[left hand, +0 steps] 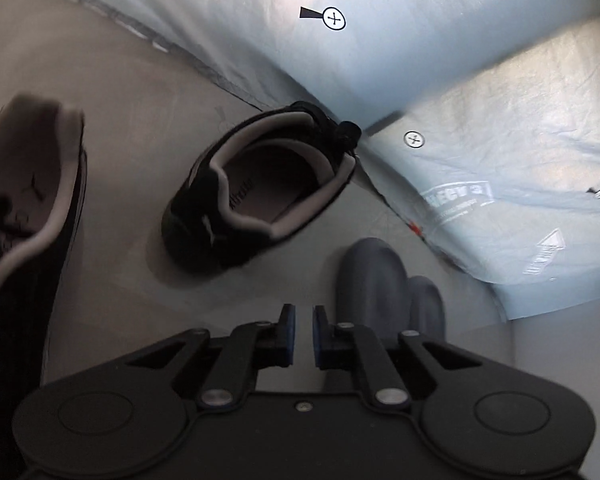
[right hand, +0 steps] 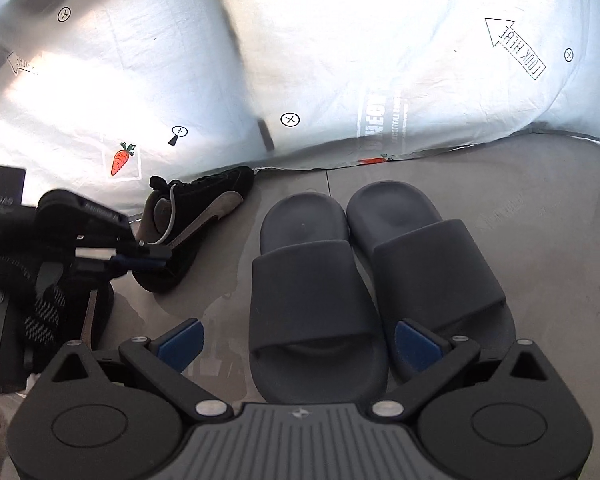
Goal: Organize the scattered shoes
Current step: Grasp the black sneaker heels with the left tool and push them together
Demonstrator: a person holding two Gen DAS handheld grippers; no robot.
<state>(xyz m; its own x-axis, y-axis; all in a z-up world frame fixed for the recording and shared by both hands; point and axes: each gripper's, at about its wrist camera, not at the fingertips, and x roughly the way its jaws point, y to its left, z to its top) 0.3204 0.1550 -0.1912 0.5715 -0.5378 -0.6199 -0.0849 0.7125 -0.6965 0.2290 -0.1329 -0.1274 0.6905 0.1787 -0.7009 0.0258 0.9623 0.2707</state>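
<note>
Only rightward, carrot sticker [right hand: 122,162] visible.

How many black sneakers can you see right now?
2. One black sneaker lies on the floor by the plastic sheet, left of the grey slides. A second sneaker sits blurred at the left wrist view's left edge. Others may be out of frame.

The sneaker [right hand: 198,232] is black with a taupe side stripe, a grey collar lining and a pale lace. The two slides [right hand: 376,276] just right of the sneaker are plain dark grey. The floor [right hand: 520,184] is dull grey-beige. Behind the sneaker, the sheet [right hand: 340,60] is whitish with black crossed-circle marks, outlined arrows and orange carrots with green tops. Each tool has black arms and blue pads [right hand: 414,344].
</note>
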